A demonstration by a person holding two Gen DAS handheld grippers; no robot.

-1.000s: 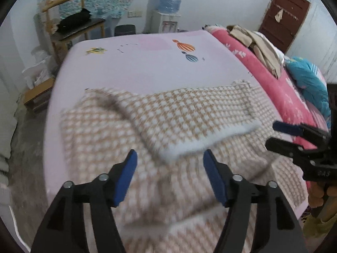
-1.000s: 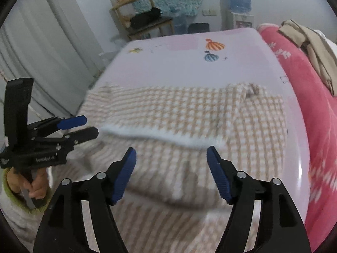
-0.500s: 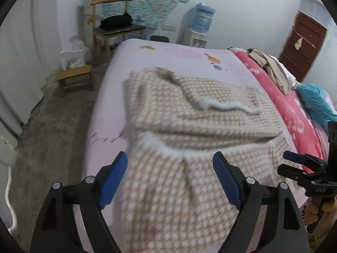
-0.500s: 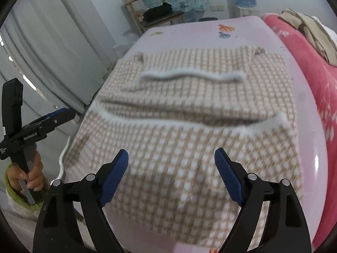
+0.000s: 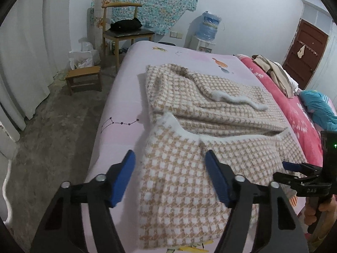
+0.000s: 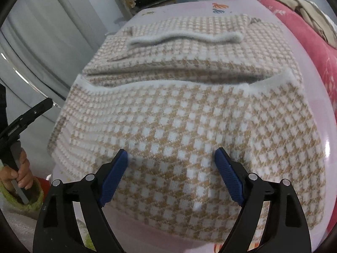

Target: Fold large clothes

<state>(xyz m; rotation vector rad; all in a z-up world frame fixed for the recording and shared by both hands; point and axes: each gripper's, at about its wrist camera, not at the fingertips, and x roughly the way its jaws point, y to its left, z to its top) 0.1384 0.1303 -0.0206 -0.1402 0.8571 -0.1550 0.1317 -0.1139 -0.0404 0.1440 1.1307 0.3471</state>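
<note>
A large tan and white houndstooth garment with fuzzy white trim lies folded on the pink bed sheet; it fills the right wrist view. A folded part with a white cuff lies across its far half. My left gripper is open and empty above the garment's near left corner. My right gripper is open and empty over the near edge. The right gripper also shows at the right edge of the left wrist view, its jaws nearly together. The left gripper's body shows in the right wrist view.
A red quilt with a beige garment and a blue item runs along the bed's right. Left of the bed are bare floor, a wooden stool, a chair and curtains. A water dispenser stands at the far wall.
Both grippers have pulled back toward the near edge of the bed. The garment's near part now lies folded up over its middle, and both grippers are empty.
</note>
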